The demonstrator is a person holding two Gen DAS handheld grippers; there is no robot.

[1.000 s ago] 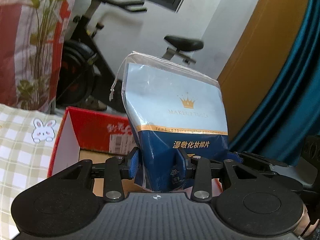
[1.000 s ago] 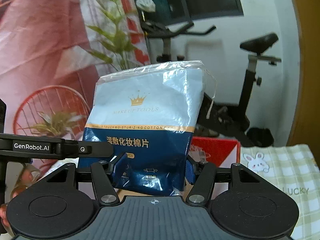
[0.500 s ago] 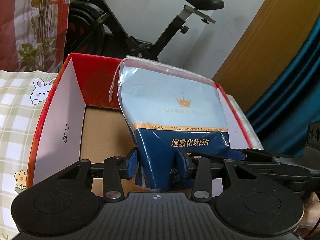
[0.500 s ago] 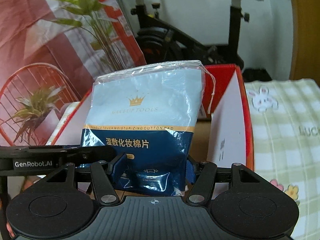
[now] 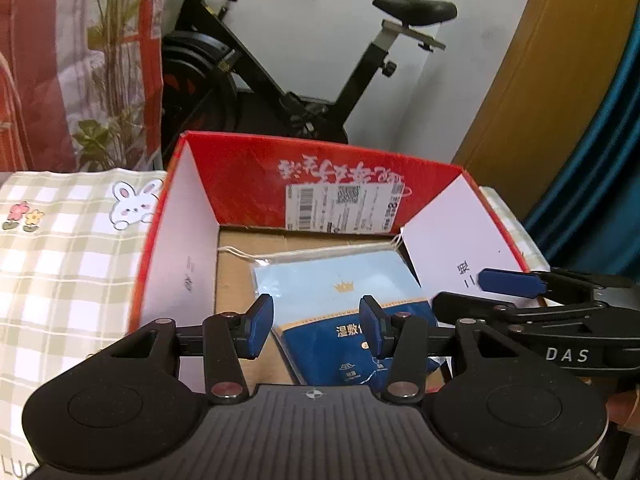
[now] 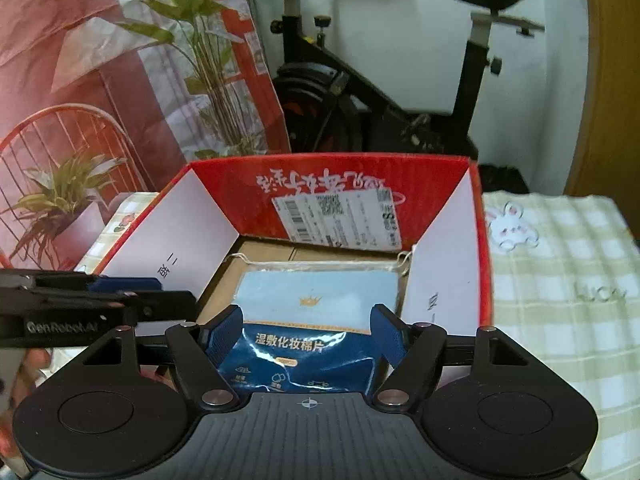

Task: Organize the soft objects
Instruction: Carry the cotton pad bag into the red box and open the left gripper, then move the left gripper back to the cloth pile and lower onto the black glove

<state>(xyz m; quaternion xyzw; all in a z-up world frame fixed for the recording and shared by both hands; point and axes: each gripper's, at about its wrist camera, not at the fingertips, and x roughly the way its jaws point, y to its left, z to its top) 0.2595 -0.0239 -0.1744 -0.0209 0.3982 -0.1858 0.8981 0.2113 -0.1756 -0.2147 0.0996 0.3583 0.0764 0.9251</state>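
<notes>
Blue cotton-pad packet (image 5: 344, 304) is being released inside the red box (image 5: 240, 168); left gripper (image 5: 316, 326) and right gripper (image 6: 306, 332) fingers are opening, and should next be withdrawn clear of the box.

My own body is covering the near end of the cotton pad pouch (image 5: 340, 280) at 6 o'clock in both views, so I'm not seeing its bottom edge. My right gripper (image 5: 508, 283) is getting cut off at 3 o'clock in the left wrist view. My left gripper (image 6: 120, 284) is running off at 9 o'clock in the right wrist view. Label txt on the red box (image 6: 332, 184) is coming out too small & upside down to read. Exercise bike (image 5: 280, 80) is losing its handlebars at 12 o'clock.
</notes>
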